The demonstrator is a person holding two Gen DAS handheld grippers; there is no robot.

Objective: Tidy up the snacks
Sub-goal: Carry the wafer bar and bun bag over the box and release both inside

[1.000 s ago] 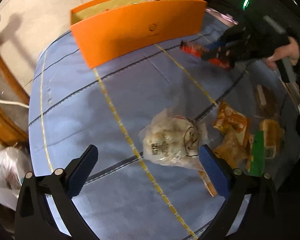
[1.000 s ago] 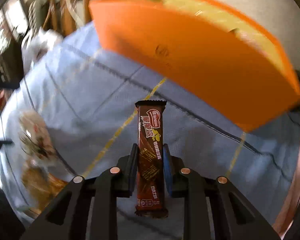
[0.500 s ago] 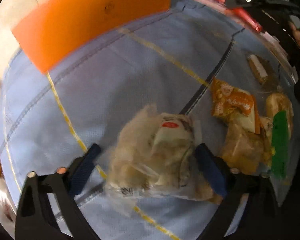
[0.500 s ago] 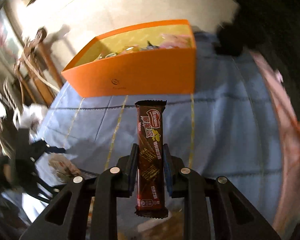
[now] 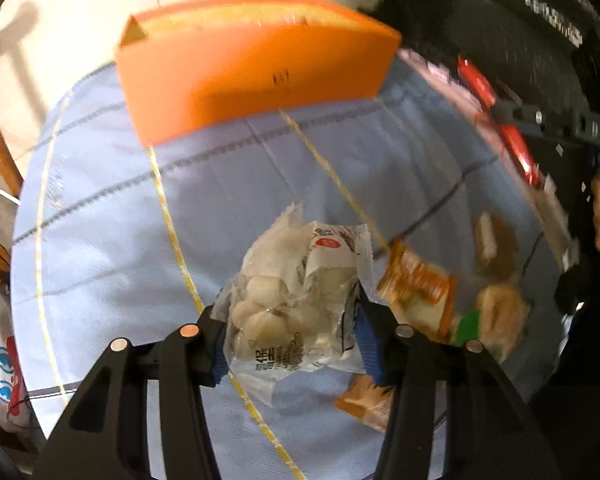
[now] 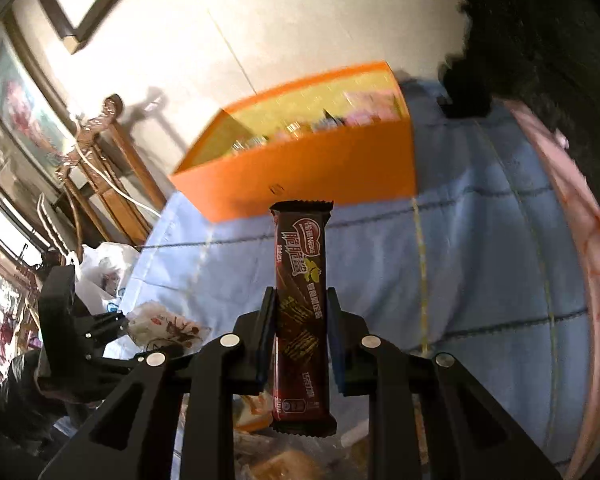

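Presently your left claw (image 5: 292, 336) has just been closing, and its pads press both sides of the clear bag of white balls (image 5: 296, 304). Ahead of it lies open blue cloth on the desk (image 5: 112, 216), up to the orange box (image 5: 256, 76) at the far edge. Loose snack packets (image 5: 420, 292) crowd its right side. Your right claw (image 6: 300, 332) is clenched on the brown chocolate bar (image 6: 300, 300), held upright with the box ahead. Only that view shows the box's filled interior (image 6: 320, 116); only the left view shows the packets clearly.
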